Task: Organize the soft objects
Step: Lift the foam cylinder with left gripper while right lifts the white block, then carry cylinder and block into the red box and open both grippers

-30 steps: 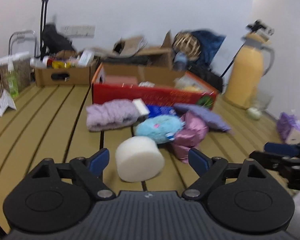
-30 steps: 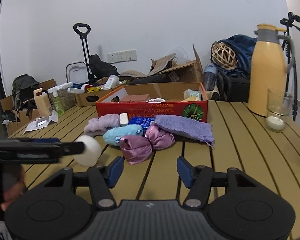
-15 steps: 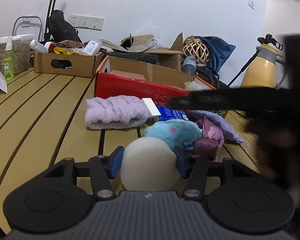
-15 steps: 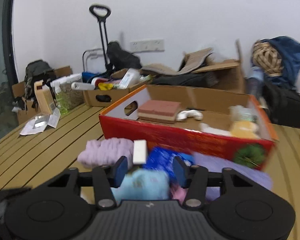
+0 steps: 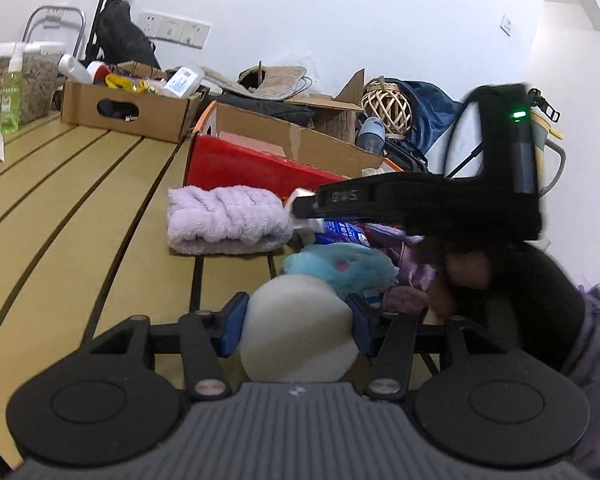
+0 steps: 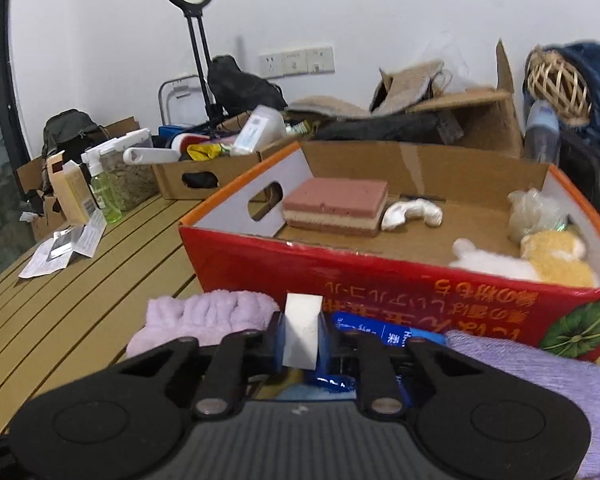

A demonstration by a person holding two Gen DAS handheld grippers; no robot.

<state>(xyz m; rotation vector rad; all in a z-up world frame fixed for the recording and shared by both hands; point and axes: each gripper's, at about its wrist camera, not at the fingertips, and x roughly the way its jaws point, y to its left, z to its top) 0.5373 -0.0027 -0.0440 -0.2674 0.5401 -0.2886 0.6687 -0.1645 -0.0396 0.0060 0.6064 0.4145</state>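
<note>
My left gripper [image 5: 296,326] is shut on a white round sponge [image 5: 298,328] low over the wooden table. My right gripper [image 6: 301,334] is shut on a small white sponge block [image 6: 302,330] in front of the red cardboard box [image 6: 380,280]; it also shows from the side in the left wrist view [image 5: 312,210]. On the table lie a lilac fluffy cloth [image 5: 224,224], a light blue plush [image 5: 340,266], a blue packet [image 6: 380,332], a pink satin piece [image 5: 412,276] and a purple knitted cloth [image 6: 540,368]. The box holds a pink sponge block [image 6: 336,204] and plush toys [image 6: 540,256].
A brown cardboard tray [image 5: 128,110] with bottles stands at the back left. A green spray bottle [image 6: 106,196] and papers [image 6: 60,248] sit at the table's left side. More boxes, a wicker ball [image 5: 386,104] and a yellow jug [image 5: 544,152] are behind.
My left gripper closed on the round sponge. My right gripper swung left to the pile by the red box and closed on the small white sponge block.
</note>
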